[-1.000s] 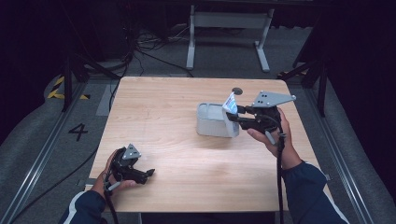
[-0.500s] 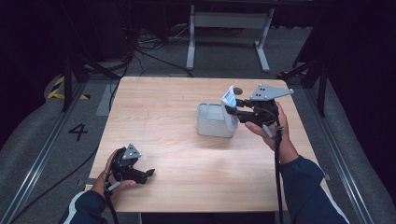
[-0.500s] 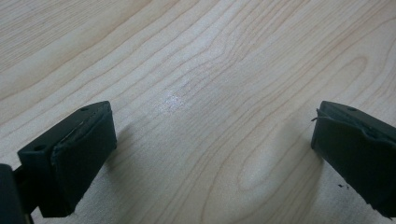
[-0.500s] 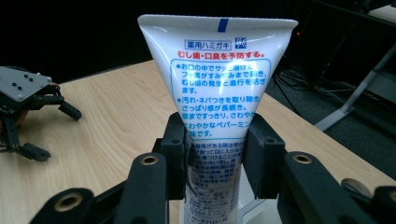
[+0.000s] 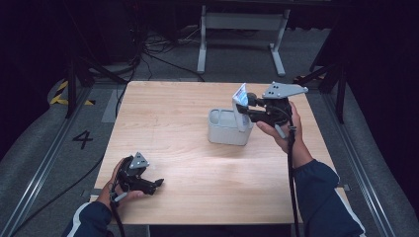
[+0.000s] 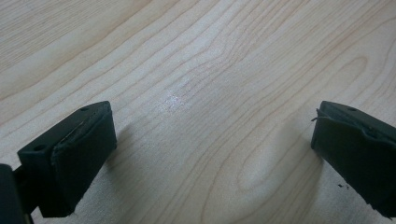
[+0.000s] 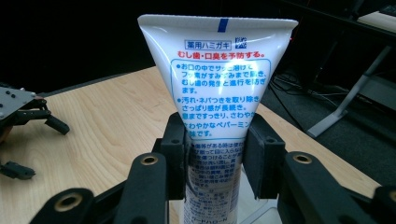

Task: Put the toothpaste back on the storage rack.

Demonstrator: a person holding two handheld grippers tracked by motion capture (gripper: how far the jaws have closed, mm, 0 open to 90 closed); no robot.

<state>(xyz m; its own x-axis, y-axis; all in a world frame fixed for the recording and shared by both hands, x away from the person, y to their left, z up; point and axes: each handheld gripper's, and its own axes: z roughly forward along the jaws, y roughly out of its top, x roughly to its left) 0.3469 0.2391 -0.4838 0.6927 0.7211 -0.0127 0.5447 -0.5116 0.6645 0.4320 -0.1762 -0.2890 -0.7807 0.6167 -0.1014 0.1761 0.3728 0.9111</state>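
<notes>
Toothpaste tube stands clamped upright in right gripper above grey bin; left gripper gapes.

The high view looks forward and down over the whole table from well above. The left gripper view faces steeply down, very close to the tabletop. The right gripper view looks level across the table's far edge; both share its wood surface.
</notes>
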